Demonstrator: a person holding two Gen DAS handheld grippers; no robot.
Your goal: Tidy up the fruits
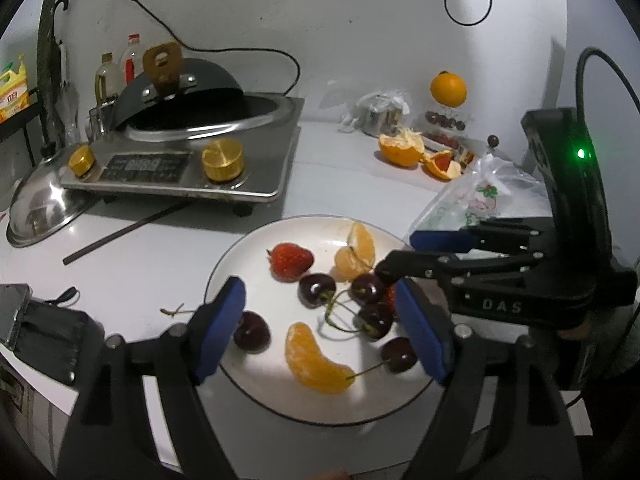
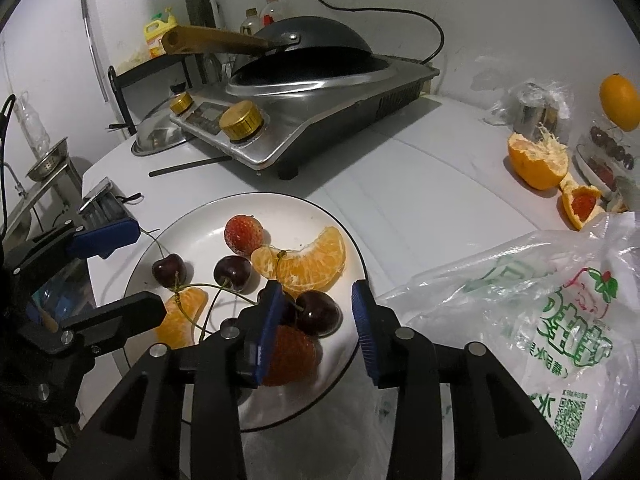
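- Tabletop (image 2: 420, 184), white, carried everything, with a cooker (image 1: 192, 160) and its dark pan (image 1: 188, 84) at the far side and a steel lid (image 1: 44, 208) beside it.
- Plastic bag (image 2: 540, 320) with green print lay at the right, just beside the plate.
- Plate (image 1: 248, 248), white with a dark rim, sat near the front edge and held the sorted fruit.
- Left tool (image 1: 320, 320) hovered over the near half of the plate, its blue pads spread wide with nothing gripped; a cherry (image 1: 251, 332) sat by its left pad and an orange segment (image 1: 316, 360) lay between the pads on the plate.
- Right tool (image 2: 316, 316) hung over the plate's right edge, its pads a little apart and pressing on nothing; a cherry with a stem (image 2: 318, 314) and a strawberry (image 2: 294, 356) lay on the plate between and below them.
- Peeled orange half (image 2: 536, 160) and peel scraps (image 2: 580, 204) lay well apart from the plate at the far right, near a whole orange (image 2: 620, 96).
- Second strawberry (image 1: 290, 260) rested at the far side of the plate, beside two joined orange segments (image 1: 356, 252).
- More dark cherries (image 1: 316, 288) clustered mid-plate, stems crossing.
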